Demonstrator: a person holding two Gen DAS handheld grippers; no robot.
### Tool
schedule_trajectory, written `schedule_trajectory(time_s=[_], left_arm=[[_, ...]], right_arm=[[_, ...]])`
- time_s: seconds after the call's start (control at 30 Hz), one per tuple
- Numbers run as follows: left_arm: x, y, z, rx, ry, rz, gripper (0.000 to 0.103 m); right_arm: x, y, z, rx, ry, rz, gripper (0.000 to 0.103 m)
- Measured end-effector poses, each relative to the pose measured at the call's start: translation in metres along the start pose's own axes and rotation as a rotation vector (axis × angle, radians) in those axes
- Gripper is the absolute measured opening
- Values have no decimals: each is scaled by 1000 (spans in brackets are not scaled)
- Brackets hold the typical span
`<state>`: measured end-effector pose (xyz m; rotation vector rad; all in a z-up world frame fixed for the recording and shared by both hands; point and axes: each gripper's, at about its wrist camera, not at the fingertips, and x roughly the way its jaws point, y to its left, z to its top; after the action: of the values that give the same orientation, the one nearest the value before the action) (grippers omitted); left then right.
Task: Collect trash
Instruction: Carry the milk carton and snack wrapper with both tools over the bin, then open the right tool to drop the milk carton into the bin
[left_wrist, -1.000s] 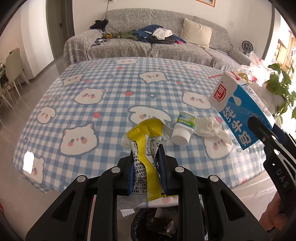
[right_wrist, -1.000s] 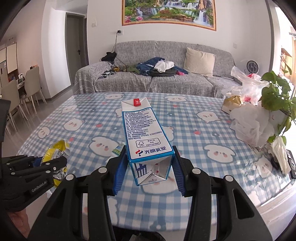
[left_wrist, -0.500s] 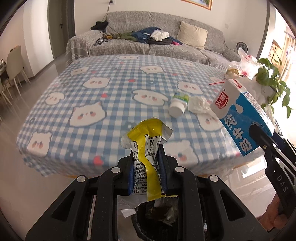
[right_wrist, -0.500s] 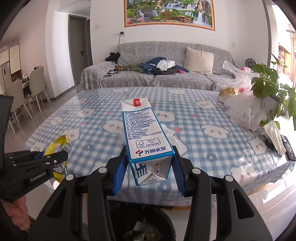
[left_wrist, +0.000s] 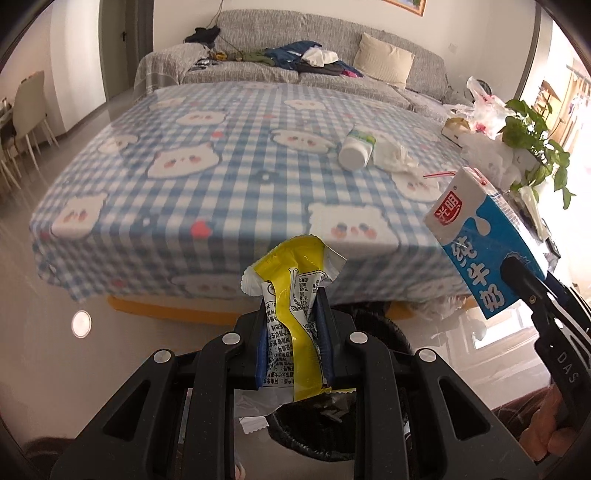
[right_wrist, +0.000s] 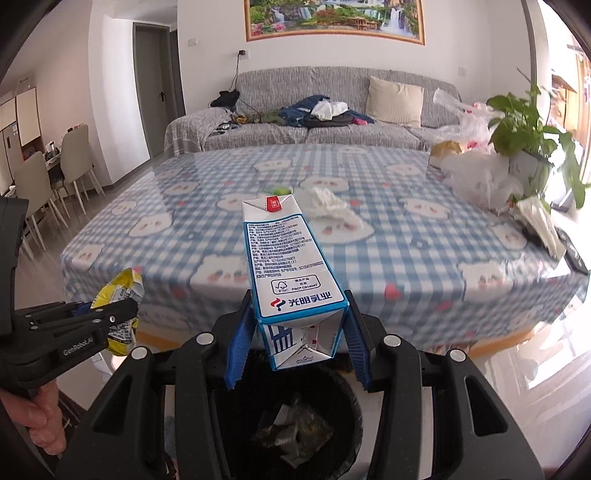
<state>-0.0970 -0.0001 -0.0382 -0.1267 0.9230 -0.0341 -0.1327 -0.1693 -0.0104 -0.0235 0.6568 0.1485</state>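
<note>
Above the black bin (right_wrist: 295, 424), a yellow wrapper (left_wrist: 295, 317) is clamped in the left gripper (left_wrist: 293, 347) and a milk carton (right_wrist: 291, 280) in the right gripper (right_wrist: 295, 343), neither yet dropped, while a bottle (left_wrist: 356, 147) and tissue (left_wrist: 393, 155) are left on the table (left_wrist: 184, 206).

On the blue-and-white milk carton (right_wrist: 291, 273) we read "光明乳业" beside a red-and-blue mark, an "FSC" badge above it, and on its other face (left_wrist: 480, 251) a red "光明" seal over white "纯牛奶". We make out "GenRobot.AI" on the left black plastic gripper (right_wrist: 79, 341) and "DAS" on the right black gripper (left_wrist: 565, 362). The crumpled yellow snack wrapper (left_wrist: 295, 295) carries fine print too small for us to read.
</note>
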Motion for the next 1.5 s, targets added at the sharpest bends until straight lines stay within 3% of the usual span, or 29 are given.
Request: schedule_trajectory(time_s=[0.5, 1.07, 1.4, 1.5], left_arm=[[43, 25, -63, -22, 82, 70, 21], [71, 45, -76, -5, 100, 116, 21], [77, 53, -80, -10, 120, 120, 21], [79, 51, -80, -11, 127, 116, 21]], right_arm=[[18, 17, -63, -16, 104, -8, 43], [81, 35, -108, -38, 268, -11, 44], [93, 47, -112, -55, 285, -22, 44], [92, 47, -111, -59, 281, -24, 54]])
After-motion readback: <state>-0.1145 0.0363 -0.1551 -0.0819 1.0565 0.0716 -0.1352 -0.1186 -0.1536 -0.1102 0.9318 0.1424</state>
